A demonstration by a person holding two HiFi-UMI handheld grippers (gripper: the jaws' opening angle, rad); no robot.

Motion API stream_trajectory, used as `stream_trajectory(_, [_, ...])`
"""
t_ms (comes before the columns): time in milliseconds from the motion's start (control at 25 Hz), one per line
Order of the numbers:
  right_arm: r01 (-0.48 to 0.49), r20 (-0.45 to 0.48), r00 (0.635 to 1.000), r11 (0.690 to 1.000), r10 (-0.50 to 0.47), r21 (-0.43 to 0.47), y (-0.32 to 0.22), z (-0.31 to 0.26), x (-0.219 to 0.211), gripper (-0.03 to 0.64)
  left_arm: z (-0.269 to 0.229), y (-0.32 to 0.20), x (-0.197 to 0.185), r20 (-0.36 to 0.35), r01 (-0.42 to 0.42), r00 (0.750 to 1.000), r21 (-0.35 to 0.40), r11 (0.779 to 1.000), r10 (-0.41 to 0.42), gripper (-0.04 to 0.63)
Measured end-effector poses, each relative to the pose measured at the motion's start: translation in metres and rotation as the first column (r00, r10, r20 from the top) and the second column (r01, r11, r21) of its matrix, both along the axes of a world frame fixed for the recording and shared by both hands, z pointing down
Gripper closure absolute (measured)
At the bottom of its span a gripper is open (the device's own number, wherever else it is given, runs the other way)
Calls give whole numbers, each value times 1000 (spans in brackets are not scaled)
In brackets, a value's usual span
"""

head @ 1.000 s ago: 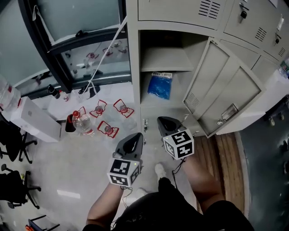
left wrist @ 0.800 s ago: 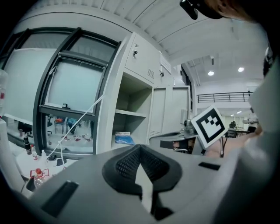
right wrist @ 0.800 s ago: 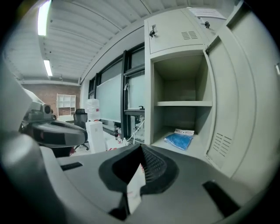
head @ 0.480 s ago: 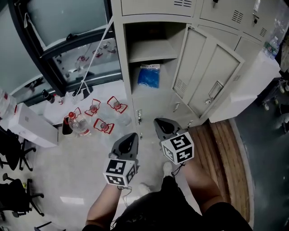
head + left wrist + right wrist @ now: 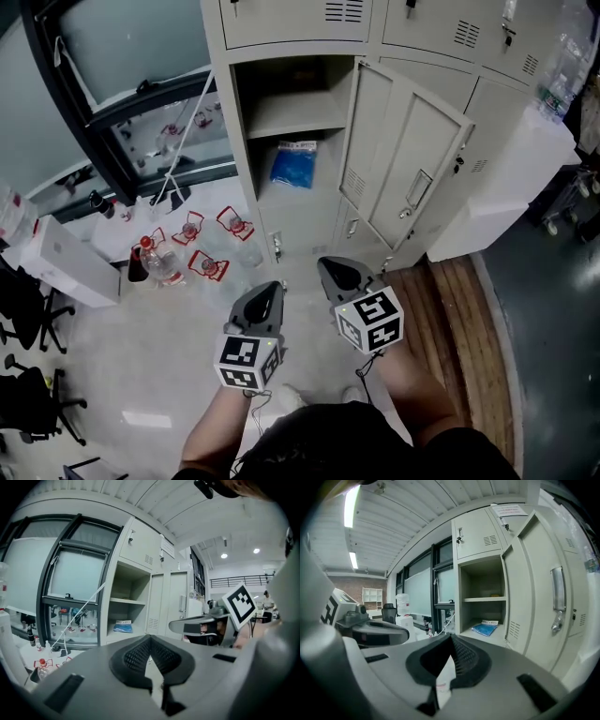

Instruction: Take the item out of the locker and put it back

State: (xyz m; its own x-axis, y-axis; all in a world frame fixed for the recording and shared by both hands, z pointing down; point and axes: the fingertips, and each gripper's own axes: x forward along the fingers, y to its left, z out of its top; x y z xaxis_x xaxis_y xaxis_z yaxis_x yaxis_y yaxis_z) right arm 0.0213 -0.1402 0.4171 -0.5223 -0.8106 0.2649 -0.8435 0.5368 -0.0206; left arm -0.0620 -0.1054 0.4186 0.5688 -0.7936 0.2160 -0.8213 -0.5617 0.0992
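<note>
Item: blue plastic packet (image 5: 293, 165), lying flat on the floor of the open locker (image 5: 225, 141), below its shelf (image 5: 291, 111), door (image 5: 398, 173) swung to the right. Left gripper (image 5: 270, 292) and right gripper (image 5: 336, 272): we log both near us, well apart from the locker, jaws together, nothing between them. Progress: we judge either removal not begun or return finished; we cannot tell which.

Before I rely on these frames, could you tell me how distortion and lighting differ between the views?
Head view: evenly lit and sharp, though the locker leans. Left gripper view: heavy fisheye, black corners, bright ceiling lights. Right gripper view: same fisheye, with the ceiling light strip blown out.
</note>
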Motion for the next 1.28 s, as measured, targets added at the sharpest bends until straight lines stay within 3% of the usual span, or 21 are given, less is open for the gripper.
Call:
stream_trajectory(520, [111, 20, 994, 994, -110, -13, 46, 7, 61, 617, 6, 48, 71, -3, 97, 995, -9, 995, -97, 591])
stream_trajectory(1280, [213, 34, 976, 977, -213, 12, 76, 2, 91, 617, 5, 82, 108, -7, 196, 981, 13, 981, -195, 592])
